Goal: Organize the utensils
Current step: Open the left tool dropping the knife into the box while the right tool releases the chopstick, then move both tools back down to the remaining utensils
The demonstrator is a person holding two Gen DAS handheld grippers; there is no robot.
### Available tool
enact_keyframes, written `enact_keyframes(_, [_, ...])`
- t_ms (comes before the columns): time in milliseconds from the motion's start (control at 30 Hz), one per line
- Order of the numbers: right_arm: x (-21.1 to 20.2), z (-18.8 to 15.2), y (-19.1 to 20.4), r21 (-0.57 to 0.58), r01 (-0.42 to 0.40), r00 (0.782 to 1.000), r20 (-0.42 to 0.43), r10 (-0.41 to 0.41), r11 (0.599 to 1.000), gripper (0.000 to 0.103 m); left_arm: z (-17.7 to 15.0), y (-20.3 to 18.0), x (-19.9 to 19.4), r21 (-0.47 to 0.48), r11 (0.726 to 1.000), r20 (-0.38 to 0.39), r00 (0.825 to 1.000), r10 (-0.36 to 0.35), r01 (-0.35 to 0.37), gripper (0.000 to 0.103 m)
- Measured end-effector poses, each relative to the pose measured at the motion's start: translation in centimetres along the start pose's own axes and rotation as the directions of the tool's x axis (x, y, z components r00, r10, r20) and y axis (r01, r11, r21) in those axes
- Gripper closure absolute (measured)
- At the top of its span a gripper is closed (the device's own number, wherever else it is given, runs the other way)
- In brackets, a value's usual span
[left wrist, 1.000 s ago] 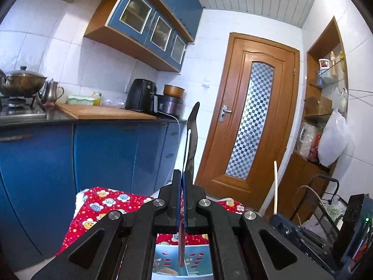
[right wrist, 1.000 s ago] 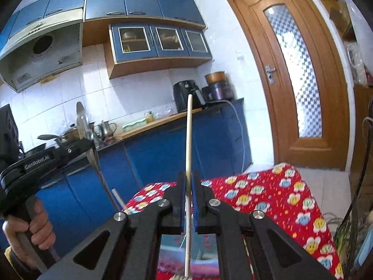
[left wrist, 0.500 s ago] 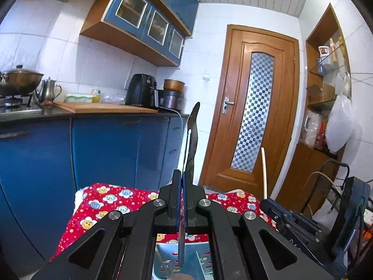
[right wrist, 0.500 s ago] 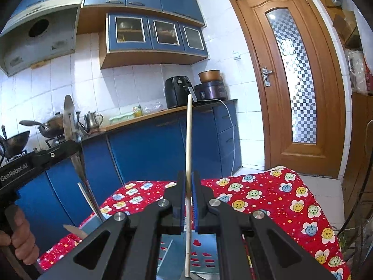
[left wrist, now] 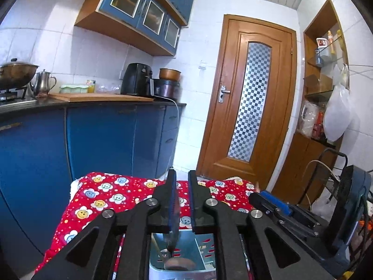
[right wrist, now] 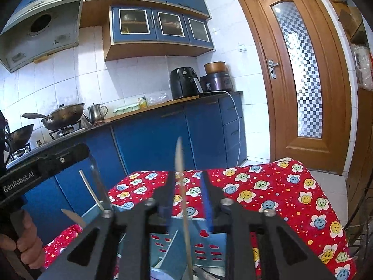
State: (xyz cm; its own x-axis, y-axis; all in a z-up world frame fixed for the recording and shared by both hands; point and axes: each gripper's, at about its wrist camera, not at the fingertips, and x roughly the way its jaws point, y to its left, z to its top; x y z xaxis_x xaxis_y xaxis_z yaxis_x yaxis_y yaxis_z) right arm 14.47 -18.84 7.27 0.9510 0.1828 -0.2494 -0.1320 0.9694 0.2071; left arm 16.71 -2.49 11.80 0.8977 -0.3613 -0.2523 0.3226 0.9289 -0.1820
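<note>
My left gripper [left wrist: 181,179] is open above a light blue utensil basket [left wrist: 205,249]. A dark metal utensil [left wrist: 171,240] drops blurred from between its fingers into the basket. My right gripper [right wrist: 187,175] is open too. A pale wooden chopstick [right wrist: 183,200] stands loose and blurred between its fingers, its lower end in the same basket [right wrist: 209,240]. The left gripper shows at the left of the right wrist view [right wrist: 42,168], with metal utensil handles [right wrist: 93,193] sticking up beside it.
The basket sits on a table with a red flower-print cloth [right wrist: 279,196]. Blue kitchen cabinets [left wrist: 105,140] and a counter with pots stand behind it. A wooden door [left wrist: 247,102] is at the right, and a wire rack [left wrist: 331,175] beside the table.
Both grippers have opened. The dark utensil slid down out of the left fingers and the chopstick dropped lower between the right fingers, into the basket. Both grippers moved lower toward the basket.
</note>
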Motion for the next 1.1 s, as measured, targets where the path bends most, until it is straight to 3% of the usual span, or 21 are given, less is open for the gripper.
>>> enact_keyframes(367, [-2.8,1.1,0.9,0.007,-0.034,0.999,0.016,0.034,0.999,0.074,0.6,-0.6,-1.7,-0.010,1.000,0.003,1.000,-0.013,0.013,0.089])
enact_keyframes(900, [-7.7,0.2,1.3,0.041,-0.042,0.996,-0.075,0.045,0.998,0.074,-0.3,-0.3,-5.8,-0.055,0.995,-0.093,0.991,-0.094,0.089,0.089])
enact_keyframes(1100, [-9.7,-0.7,2.0,-0.001,-0.021,0.995,-0.097,0.021,1.000,0.074,-1.4,-0.4,-7.2,-0.035,0.997,-0.141,0.988,-0.066,0.062,0.089])
